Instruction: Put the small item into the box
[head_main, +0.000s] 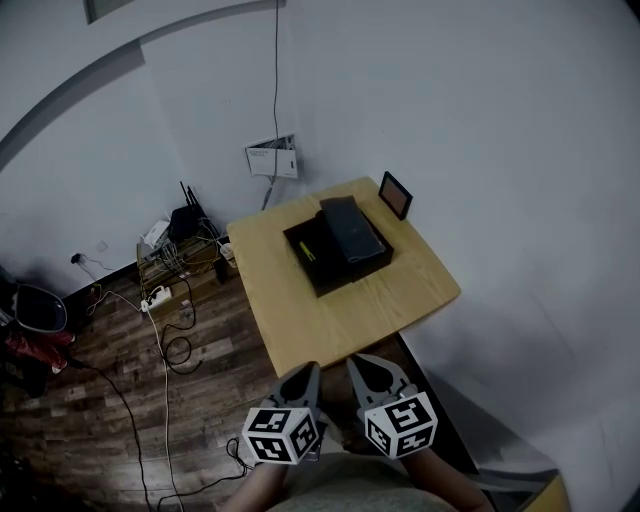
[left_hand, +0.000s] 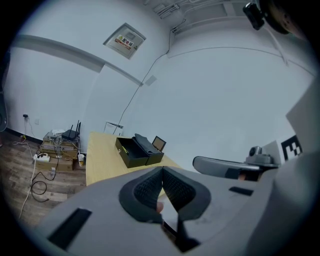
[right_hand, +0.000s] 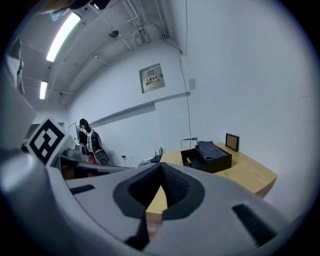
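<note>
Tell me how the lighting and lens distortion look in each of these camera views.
Head view: dim, corners black, wall trim bowed, yet the table and box look sharp. Left gripper view: strong fisheye, the left gripper looms soft up close. Right gripper view: ceiling light glares, right gripper blurred.

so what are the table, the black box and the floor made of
Table: light wood or wood-look laminate, with a smooth matte top in an even pale tan. Black box: probably stiff cardboard or plastic, matte, with straight sharp-edged walls; I cannot tell which. Floor: dark wood-look planks with visible board seams and a slight sheen.
</note>
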